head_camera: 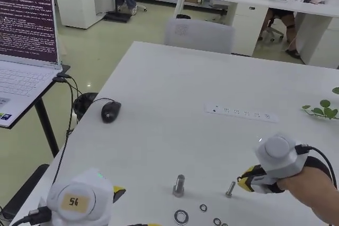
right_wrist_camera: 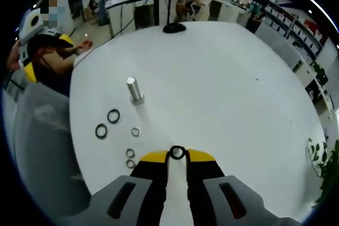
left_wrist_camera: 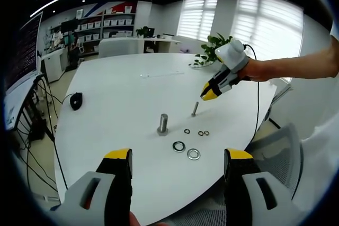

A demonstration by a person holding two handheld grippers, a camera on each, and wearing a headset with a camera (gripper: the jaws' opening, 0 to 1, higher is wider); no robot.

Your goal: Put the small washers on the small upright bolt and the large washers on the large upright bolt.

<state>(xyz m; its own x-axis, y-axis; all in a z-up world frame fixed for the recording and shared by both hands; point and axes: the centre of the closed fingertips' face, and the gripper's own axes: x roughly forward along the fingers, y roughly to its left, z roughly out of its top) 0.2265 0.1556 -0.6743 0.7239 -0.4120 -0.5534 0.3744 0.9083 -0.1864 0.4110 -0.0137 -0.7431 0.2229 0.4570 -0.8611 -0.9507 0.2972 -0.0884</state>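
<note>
L hand-held gripper [left_wrist_camera: 178,155] low, jaws wide apart; R hand-held gripper [right_wrist_camera: 178,158] jaws pinched on small washer [right_wrist_camera: 177,152].

left gripper [head_camera: 130,208]: cut by bottom edge | small washers [head_camera: 217,221]: partly cut off there

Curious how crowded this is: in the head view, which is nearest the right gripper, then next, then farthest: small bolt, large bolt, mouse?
1. Small bolt, just left of the right gripper.
2. Large bolt, farther left.
3. Mouse, far off to the upper left.
</note>
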